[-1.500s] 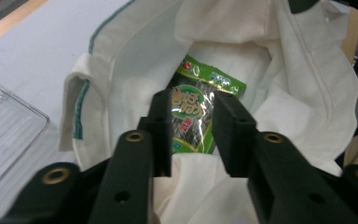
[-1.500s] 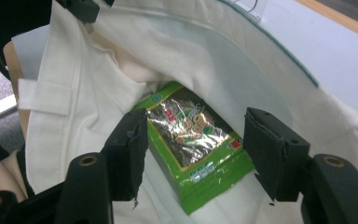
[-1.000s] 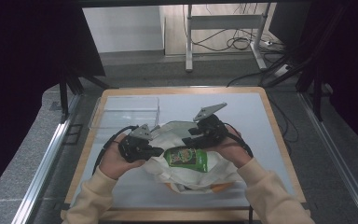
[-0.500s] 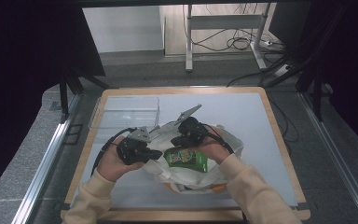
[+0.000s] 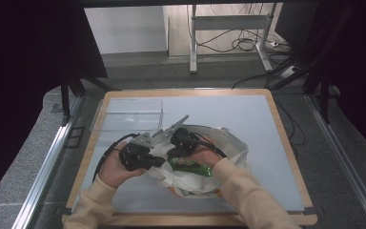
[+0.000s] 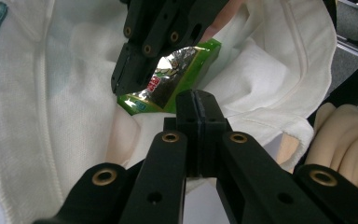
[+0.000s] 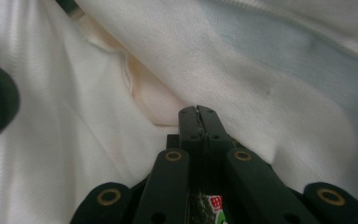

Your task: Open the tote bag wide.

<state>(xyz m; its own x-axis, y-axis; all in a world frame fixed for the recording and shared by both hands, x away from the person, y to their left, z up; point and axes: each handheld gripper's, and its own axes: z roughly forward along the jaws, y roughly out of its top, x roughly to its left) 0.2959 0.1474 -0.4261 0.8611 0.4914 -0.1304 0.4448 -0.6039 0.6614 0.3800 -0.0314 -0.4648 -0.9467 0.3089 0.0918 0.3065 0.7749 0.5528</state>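
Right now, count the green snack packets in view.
1: the green snack packet lies at the white bag's mouth, pinched by the right gripper. Others may be hidden inside the bag.

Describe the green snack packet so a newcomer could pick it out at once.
Start at the wooden-edged table with its pale blue mat. Near its front edge lies a crumpled white cloth bag, and the glossy green foil snack packet sits in its open mouth, under the right gripper. It is the one bright green, shiny thing among white cloth and black jaws.
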